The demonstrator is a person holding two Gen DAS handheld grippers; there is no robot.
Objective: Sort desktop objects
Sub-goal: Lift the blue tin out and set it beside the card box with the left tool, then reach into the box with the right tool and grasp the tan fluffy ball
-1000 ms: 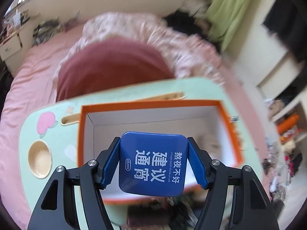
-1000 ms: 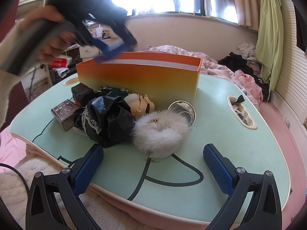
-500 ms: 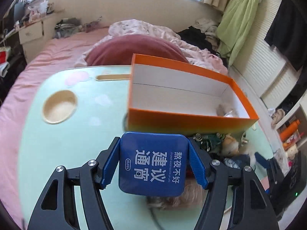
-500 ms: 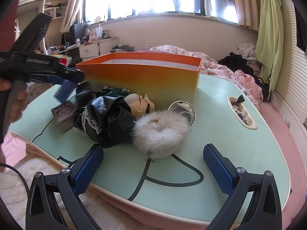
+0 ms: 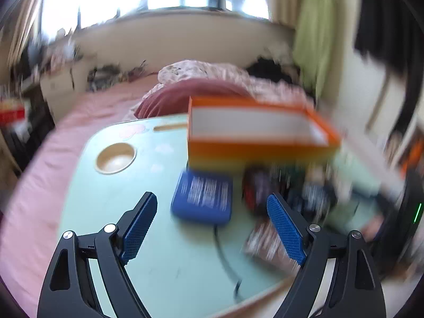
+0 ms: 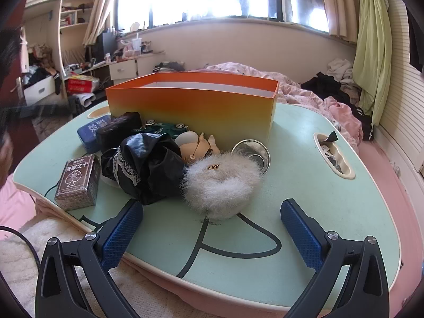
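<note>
Left wrist view, blurred: left gripper (image 5: 212,212) with jaws opening, blue tin (image 5: 202,197) lying flat on the mint-green bench (image 5: 164,251) ahead of the blue pads, apparently free of both, just in front of the orange box (image 5: 254,135). Right wrist view: right gripper (image 6: 210,225) spread wide over the bench edge, nothing between its pads. Beyond it, white fluffy pouch (image 6: 221,185), black lace-trimmed bag (image 6: 148,167), playing-card box (image 6: 78,182), all in front of the box.
</note>
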